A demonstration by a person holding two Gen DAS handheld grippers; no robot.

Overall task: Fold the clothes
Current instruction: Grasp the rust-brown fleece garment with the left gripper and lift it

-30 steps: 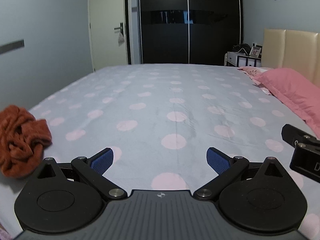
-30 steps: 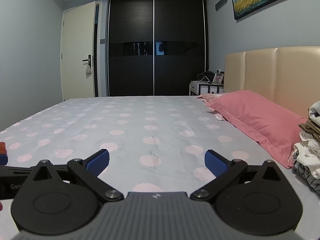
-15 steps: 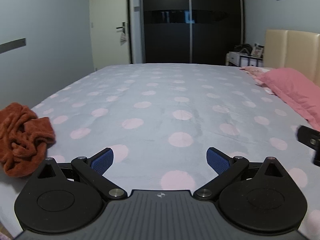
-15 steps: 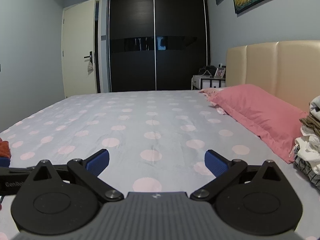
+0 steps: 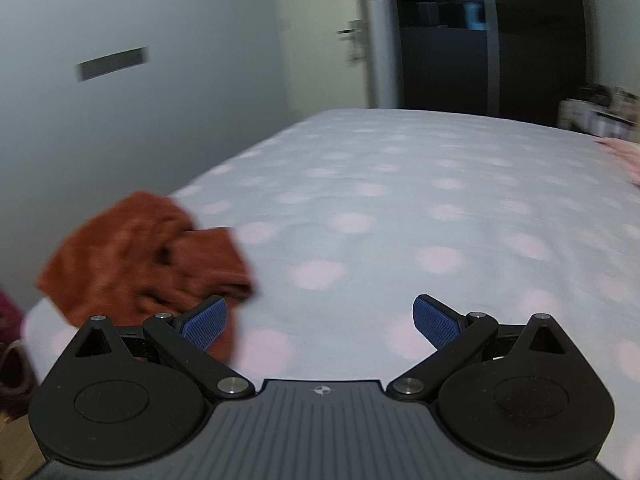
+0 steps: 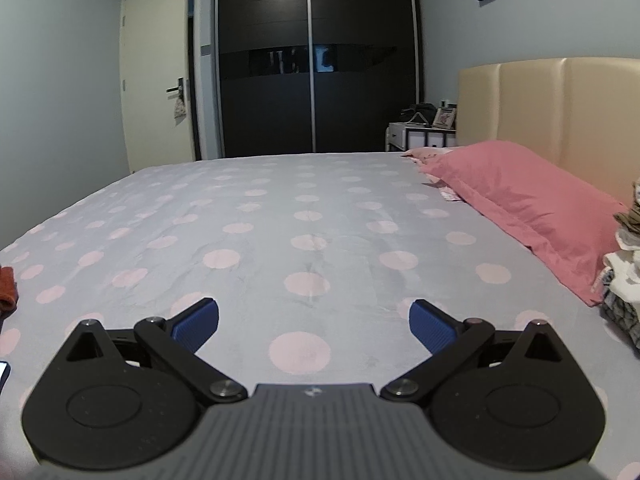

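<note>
A crumpled rust-orange garment [image 5: 144, 256] lies on the bed's near left corner, blurred in the left wrist view. My left gripper [image 5: 320, 322] is open and empty, with its left finger just in front of the garment's near edge. A sliver of the garment [image 6: 7, 286] shows at the left edge of the right wrist view. My right gripper [image 6: 314, 320] is open and empty, low over the middle of the grey sheet with pink dots [image 6: 304, 220].
A pink pillow [image 6: 532, 208] lies along the beige headboard [image 6: 560, 100] on the right. A stack of folded clothes [image 6: 624, 264] sits at the far right edge. A dark wardrobe [image 6: 312, 60], a door and a bedside table stand beyond the bed.
My left gripper has swung left toward the orange garment, which now sits larger and closer to its left finger. My right gripper has shifted slightly. Both stay open.
</note>
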